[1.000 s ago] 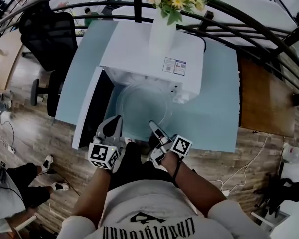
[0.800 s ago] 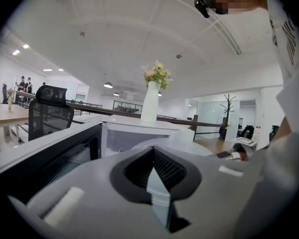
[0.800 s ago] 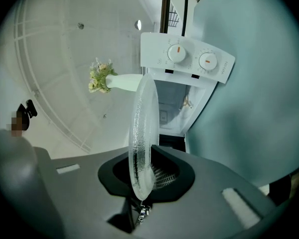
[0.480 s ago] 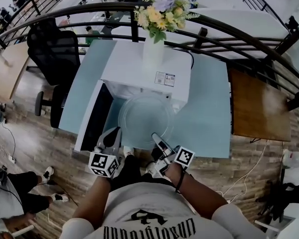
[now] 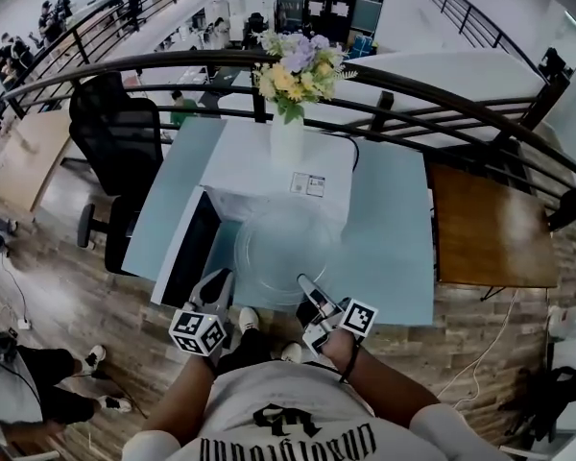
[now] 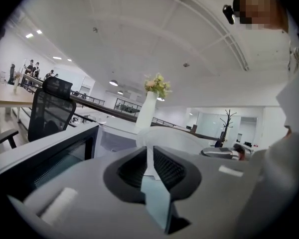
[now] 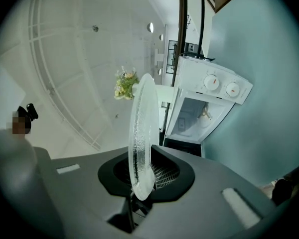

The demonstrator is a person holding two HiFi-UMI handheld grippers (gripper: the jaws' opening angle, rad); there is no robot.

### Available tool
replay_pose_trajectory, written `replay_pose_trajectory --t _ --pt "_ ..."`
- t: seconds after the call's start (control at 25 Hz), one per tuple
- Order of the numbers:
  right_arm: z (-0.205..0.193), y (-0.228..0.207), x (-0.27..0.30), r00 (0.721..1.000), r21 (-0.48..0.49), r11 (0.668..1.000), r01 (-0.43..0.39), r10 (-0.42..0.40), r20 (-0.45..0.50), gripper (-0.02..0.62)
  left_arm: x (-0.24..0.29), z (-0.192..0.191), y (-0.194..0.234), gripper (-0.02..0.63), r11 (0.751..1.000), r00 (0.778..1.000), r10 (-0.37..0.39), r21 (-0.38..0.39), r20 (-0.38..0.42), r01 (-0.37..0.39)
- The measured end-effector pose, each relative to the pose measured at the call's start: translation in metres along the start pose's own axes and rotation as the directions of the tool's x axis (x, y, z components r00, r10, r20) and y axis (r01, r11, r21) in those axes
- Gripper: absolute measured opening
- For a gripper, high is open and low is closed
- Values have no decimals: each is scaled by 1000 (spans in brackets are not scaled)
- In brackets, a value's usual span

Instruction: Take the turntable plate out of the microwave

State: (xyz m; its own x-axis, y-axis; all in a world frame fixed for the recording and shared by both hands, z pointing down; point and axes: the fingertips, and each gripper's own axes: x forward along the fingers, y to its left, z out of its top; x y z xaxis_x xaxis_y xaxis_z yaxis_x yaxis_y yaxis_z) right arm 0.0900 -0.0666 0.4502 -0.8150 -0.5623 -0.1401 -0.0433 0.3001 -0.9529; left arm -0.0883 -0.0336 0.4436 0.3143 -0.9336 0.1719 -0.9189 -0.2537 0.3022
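On the left the microwave door [image 5: 190, 248] hangs open. My left gripper [image 5: 219, 282] is clamped on the near-left rim of the turntable plate [image 5: 286, 243]; in its own view the thin glass edge sits pinched between the pads. The plate is out of the microwave [image 5: 269, 166], held roughly flat in the air just in front of the cavity, above the blue table [image 5: 389, 229]. My right gripper [image 5: 309, 288] bites the near-right rim, with glass squeezed between its jaws. I judge the withdrawal nearly done. Next I'd carry the plate right over bare table and lower it level, both grips even, before letting go.
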Motion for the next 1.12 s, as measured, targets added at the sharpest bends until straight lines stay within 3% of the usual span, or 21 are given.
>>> replay_pose_trajectory --t 0.6,1.12 --pt "-2 32 -13 997 -24 1000 -12 14 72 35 -24 33 -11 49 997 998 -61 41 25 60" --pt "-78 67 -16 980 -33 999 17 -10 201 35 -93 41 4 49 976 979 -205 79 8 203"
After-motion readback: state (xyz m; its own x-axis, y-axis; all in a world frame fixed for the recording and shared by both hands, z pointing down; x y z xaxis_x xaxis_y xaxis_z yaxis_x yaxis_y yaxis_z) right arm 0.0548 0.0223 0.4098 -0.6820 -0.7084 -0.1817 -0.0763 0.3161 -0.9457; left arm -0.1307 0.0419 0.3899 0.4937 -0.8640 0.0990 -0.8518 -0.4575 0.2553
